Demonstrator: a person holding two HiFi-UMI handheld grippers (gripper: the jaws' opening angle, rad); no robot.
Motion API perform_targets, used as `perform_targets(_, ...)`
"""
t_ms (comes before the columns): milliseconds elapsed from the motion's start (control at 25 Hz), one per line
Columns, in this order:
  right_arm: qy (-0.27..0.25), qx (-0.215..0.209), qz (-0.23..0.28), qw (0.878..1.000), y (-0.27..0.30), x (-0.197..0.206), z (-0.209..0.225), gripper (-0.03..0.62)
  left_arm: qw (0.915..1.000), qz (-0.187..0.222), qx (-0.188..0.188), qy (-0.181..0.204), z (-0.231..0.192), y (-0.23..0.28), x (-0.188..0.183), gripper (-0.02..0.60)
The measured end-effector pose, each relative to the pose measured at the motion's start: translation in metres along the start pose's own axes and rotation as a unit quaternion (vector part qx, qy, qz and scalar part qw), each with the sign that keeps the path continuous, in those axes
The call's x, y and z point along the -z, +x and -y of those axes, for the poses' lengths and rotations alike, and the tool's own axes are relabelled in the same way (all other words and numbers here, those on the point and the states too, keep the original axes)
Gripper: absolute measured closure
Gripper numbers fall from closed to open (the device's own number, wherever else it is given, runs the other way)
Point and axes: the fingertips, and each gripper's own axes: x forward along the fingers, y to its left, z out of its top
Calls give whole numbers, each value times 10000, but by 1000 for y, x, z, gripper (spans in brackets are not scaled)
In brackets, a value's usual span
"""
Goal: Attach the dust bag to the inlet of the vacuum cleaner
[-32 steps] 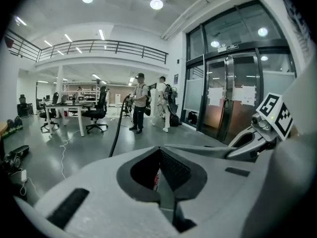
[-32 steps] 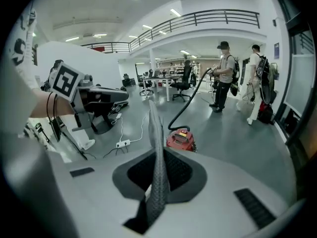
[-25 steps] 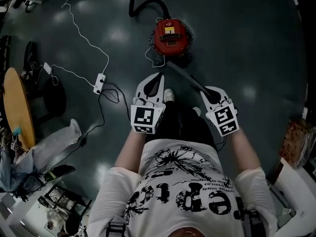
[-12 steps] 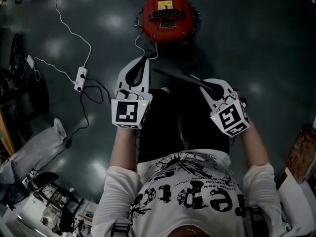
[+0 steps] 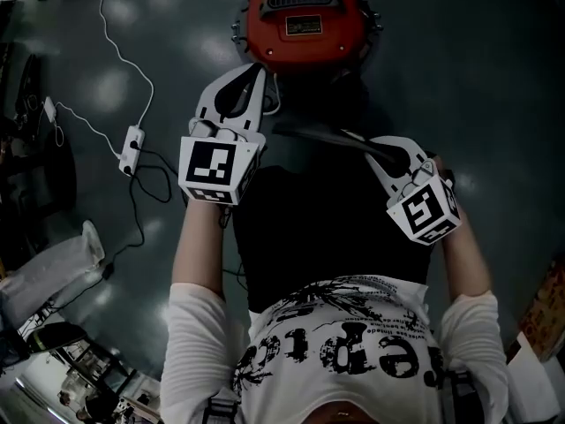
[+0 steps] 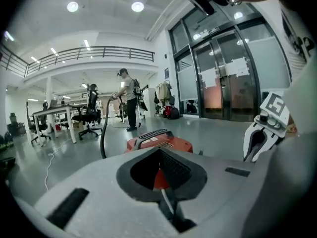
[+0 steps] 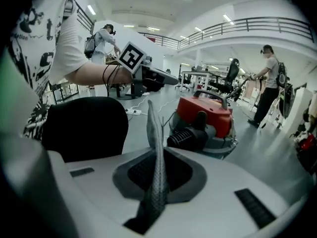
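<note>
The red vacuum cleaner sat on the dark floor at the top middle of the head view. The right gripper was at the middle right. Its jaws were squeezed onto the dust bag, a thin, flat grey thing that stuck out to the left. The bag's far end was near the vacuum cleaner but did not touch it. In the right gripper view the bag stood on its edge between the jaws, with the vacuum cleaner just to its right. The black ribbed part on its side may have been the inlet. The left gripper was just below the vacuum cleaner, with its jaws closed tight on nothing. A white power strip lay at the left.
</note>
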Motion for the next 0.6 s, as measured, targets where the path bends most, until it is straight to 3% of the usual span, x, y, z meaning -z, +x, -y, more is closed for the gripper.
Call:
perform_targets(160, 125, -284, -148, 9994, 7, -2, 7, 572, 9970, -280, 32, 728, -11, 34, 0, 522)
perform_targets(360, -21, -552, -222, 9982, 11, -10, 9, 572, 9828, -692, 359, 1673, -27, 86, -6, 405)
perform_targets(520, 58, -601, -220, 9979, 16, -8, 3, 572, 9513, -1154, 798, 2745, -24, 117, -5, 403)
perform_targets(600, 129, -605, -214, 9979, 19, -6, 1, 572, 9348, -1517, 1207, 2975, -20, 129, 3, 403)
